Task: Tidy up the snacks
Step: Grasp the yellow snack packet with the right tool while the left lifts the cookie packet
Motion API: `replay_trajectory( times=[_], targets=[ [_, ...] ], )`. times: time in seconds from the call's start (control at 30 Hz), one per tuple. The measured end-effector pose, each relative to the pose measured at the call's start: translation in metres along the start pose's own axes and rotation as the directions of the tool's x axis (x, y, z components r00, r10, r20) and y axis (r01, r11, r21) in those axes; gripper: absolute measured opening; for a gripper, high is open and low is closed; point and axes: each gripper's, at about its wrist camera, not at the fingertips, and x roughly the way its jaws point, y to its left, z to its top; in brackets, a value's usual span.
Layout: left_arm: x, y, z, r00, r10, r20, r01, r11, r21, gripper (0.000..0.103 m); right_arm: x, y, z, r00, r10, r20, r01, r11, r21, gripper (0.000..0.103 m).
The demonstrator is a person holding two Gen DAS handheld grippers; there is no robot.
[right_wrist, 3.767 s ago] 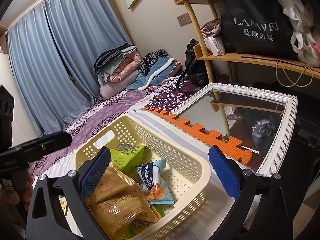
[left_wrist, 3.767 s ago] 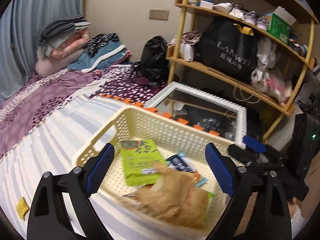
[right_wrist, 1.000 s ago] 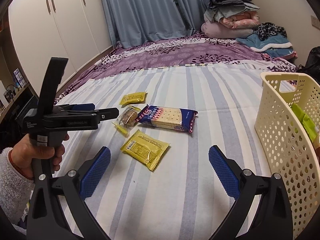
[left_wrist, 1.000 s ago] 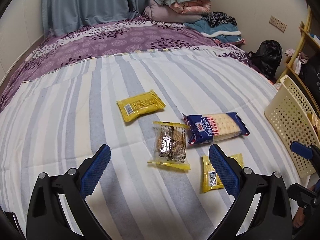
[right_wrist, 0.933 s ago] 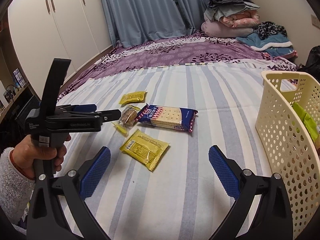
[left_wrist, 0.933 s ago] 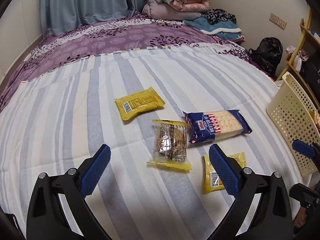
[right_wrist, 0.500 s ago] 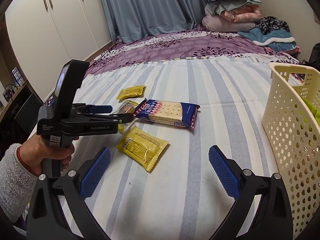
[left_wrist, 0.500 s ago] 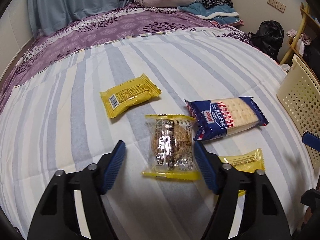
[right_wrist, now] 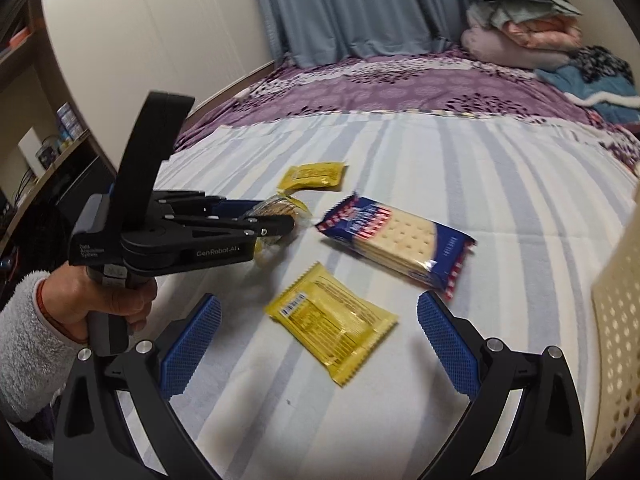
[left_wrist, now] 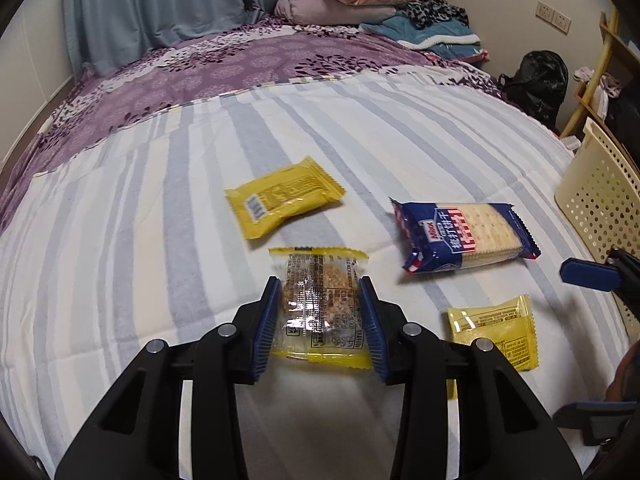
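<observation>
Left wrist view: left hand-held gripper [left_wrist: 320, 320], jaws closing, blue pads against both long sides of a clear-windowed, yellow-edged oat-biscuit packet [left_wrist: 320, 304] that lies flat on the blue-and-cream striped bed cover [left_wrist: 140, 240]. Grip taken across the narrow width, probably because that span fits between the pads and leaves the sealed ends free.

Remaining snacks on the bed cover, all flat and apart from one another: yellow foil pouch with barcode [left_wrist: 282, 202] beyond the gripped packet; navy cracker pack with pale crackers showing [left_wrist: 464, 236] to its right; second yellow foil pouch [left_wrist: 494, 332] nearest the right edge. Cream perforated plastic basket [left_wrist: 600, 200] at far right, presumably the destination, set within reach of both hands.

Right wrist view: right hand-held gripper [right_wrist: 316, 348], jaws wide apart and empty, lowered toward the second yellow foil pouch [right_wrist: 332, 320], which lies just ahead of the pads, not between them; judged its next pick.

Shown only here: the person's hand [right_wrist: 108, 300] in a grey fleece sleeve [right_wrist: 28, 328] on the left tool's handle, and the white wardrobe doors [right_wrist: 140, 40]. The left view alone shows pad contact on the biscuit packet; from the right it is mostly hidden behind the tool.
</observation>
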Motion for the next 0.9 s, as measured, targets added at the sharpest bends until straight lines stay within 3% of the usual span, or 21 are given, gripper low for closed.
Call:
replay_trajectory(
  times=[0.1,0.3,0.53,0.6,0.8,0.9],
  targets=[
    [-0.008,0.010,-0.002,1.000,0.006,0.012,-0.006,1.000,-0.018,0.035,0.016,0.007,0.007,0.999,0.030,-0.036,-0.031,0.999,-0.034,0.098],
    [-0.015,0.020,-0.006,1.000,0.008,0.019,-0.007,1.000,-0.029,0.035,0.044,0.002,0.015,0.987,0.104,-0.125,-0.109,0.994,-0.028,0.098],
    [-0.011,0.025,-0.009,1.000,-0.015,0.019,0.016,0.999,-0.052,0.036,0.039,0.010,-0.003,0.978,0.097,-0.186,-0.106,0.994,-0.041,0.097],
    [-0.010,0.026,-0.009,1.000,-0.023,0.019,0.024,0.998,-0.058,0.036,0.034,0.013,-0.007,0.979,0.074,-0.190,-0.084,0.995,-0.045,0.095],
    [-0.004,0.021,-0.007,1.000,-0.027,0.012,0.028,0.999,-0.046,0.036,0.036,0.015,-0.002,0.981,-0.094,-0.167,0.080,0.993,-0.092,0.069],
    [-0.003,0.019,-0.007,1.000,-0.020,0.012,0.021,0.999,-0.040,0.039,0.042,0.023,-0.002,0.972,-0.181,-0.150,0.157,0.974,-0.164,0.062]
  ],
)
